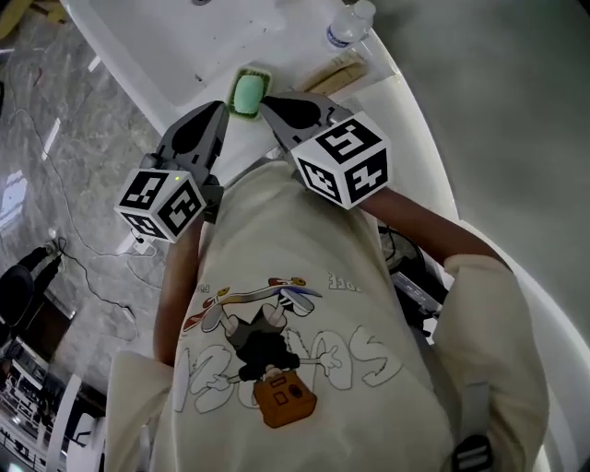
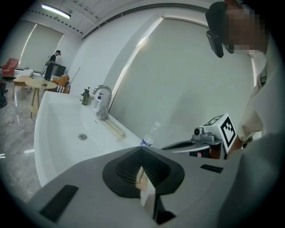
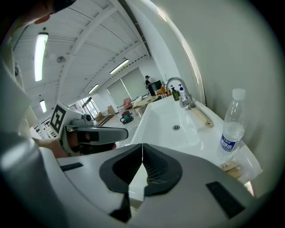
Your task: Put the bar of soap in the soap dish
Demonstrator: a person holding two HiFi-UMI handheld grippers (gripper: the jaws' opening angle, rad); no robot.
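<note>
In the head view a pale green bar of soap (image 1: 246, 92) lies in a green soap dish (image 1: 253, 74) on the white sink counter. Both grippers are held up close to the person's chest, just short of the dish. My left gripper (image 1: 221, 111) (image 2: 141, 150) is at the dish's near left, its jaws closed tip to tip with nothing held. My right gripper (image 1: 265, 104) (image 3: 142, 146) is at its near right, also shut and empty. Neither touches the dish. Each gripper's own jaws hide the soap and dish in the two gripper views.
A white basin (image 1: 175, 37) with a drain (image 2: 83, 136) (image 3: 177, 128) and a faucet (image 2: 103, 100) (image 3: 180, 91) lies beyond the dish. A water bottle (image 1: 348, 26) (image 2: 149, 137) (image 3: 231, 127) stands on the counter by the wall, next to a wooden strip (image 1: 336, 72).
</note>
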